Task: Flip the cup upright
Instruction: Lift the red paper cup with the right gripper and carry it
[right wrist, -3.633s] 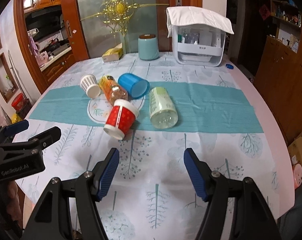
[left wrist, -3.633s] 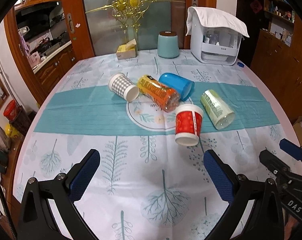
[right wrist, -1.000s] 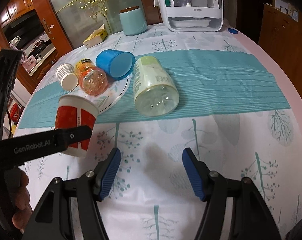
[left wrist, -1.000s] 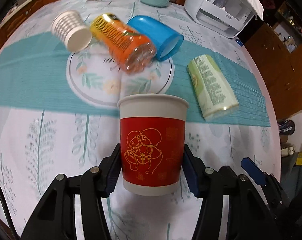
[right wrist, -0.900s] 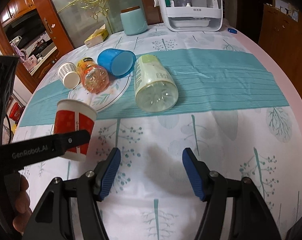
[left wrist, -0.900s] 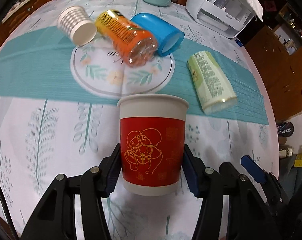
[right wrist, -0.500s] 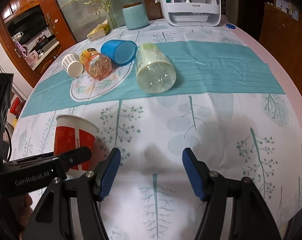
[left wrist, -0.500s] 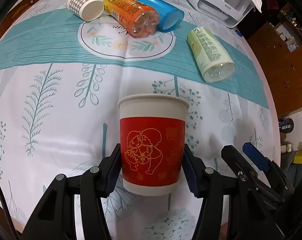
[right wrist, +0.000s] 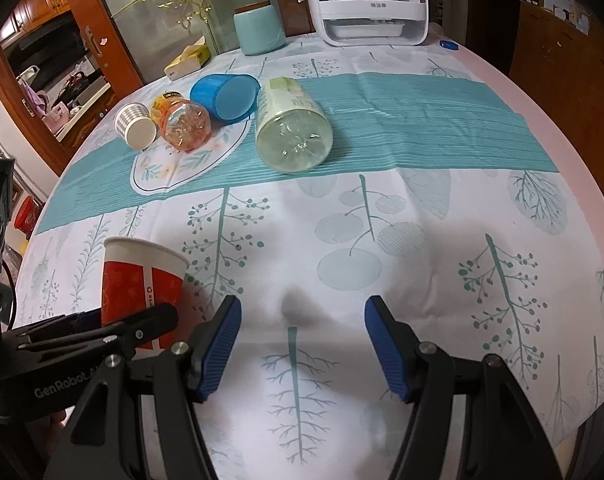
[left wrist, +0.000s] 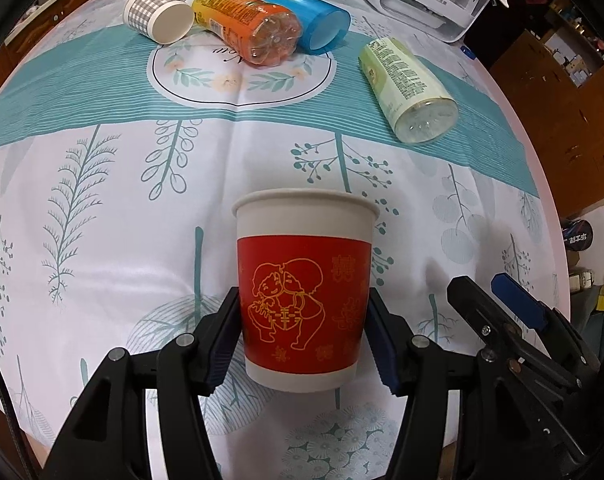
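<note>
Two grippers: left gripper (left wrist: 304,344) clamped on red cup (left wrist: 304,296), upright, mouth up, near table's front edge; right gripper (right wrist: 300,350) spread wide, holding nothing. Beyond red cup, lying sideways: two bottles, orange (left wrist: 246,24) and green (left wrist: 408,90); two cups, checked (left wrist: 158,14) and blue (left wrist: 306,20).

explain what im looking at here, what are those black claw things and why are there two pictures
Each picture comes from a camera on a hand-held two-finger gripper; a person holds one in each hand. The left gripper is clamped on a red paper cup, held upright with its mouth up. The right gripper is open and empty; its view shows the same cup from the side. On the patterned tablecloth farther back, all lying on their sides, are a checked paper cup, an orange bottle, a blue cup and a pale green bottle.
</note>
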Demonstrator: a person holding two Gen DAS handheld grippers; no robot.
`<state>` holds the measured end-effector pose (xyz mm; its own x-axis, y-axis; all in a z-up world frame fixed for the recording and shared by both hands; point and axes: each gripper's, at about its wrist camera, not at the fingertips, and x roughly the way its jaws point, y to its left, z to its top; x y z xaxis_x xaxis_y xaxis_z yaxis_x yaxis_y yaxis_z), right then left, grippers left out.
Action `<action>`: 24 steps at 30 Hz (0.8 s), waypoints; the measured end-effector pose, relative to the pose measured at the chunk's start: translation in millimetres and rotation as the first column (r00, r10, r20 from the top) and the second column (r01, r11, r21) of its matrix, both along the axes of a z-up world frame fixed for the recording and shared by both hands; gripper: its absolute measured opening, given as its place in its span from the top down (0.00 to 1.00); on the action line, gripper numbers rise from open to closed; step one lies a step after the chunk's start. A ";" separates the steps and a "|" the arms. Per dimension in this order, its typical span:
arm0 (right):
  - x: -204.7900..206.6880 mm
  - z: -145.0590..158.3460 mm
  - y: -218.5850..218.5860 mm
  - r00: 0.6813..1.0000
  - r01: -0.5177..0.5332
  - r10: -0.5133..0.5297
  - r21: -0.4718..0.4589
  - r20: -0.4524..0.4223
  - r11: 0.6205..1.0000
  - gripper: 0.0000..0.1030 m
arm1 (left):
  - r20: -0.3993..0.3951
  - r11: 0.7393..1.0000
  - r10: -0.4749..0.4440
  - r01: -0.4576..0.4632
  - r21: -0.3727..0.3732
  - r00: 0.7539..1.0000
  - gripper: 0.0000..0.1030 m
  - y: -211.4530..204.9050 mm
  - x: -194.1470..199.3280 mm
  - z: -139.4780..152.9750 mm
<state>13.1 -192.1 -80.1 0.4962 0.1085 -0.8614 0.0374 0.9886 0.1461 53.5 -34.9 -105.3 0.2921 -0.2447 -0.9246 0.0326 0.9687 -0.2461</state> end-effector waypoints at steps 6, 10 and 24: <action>0.3 -0.5 -0.4 1.000 0.004 -0.004 -0.006 -0.001 1.000 0.37 | -0.017 1.000 0.010 -0.010 -0.015 1.000 0.34 3.9 1.3 -2.3; 0.5 -0.9 -0.1 1.000 0.003 -0.004 -0.007 -0.005 1.000 0.37 | -0.026 0.999 0.018 -0.019 -0.048 1.000 0.33 11.3 -0.7 -2.7; -1.7 6.0 13.2 0.999 -0.036 0.036 0.045 -0.004 0.998 0.37 | 0.047 0.998 0.029 -0.026 -0.052 0.999 0.31 46.4 -21.1 21.0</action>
<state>11.4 -179.0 -74.1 0.4870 0.1649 -0.8577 0.0030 0.9817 0.1904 32.4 11.5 -84.3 0.3424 -0.2828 -0.8960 0.0191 0.9555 -0.2943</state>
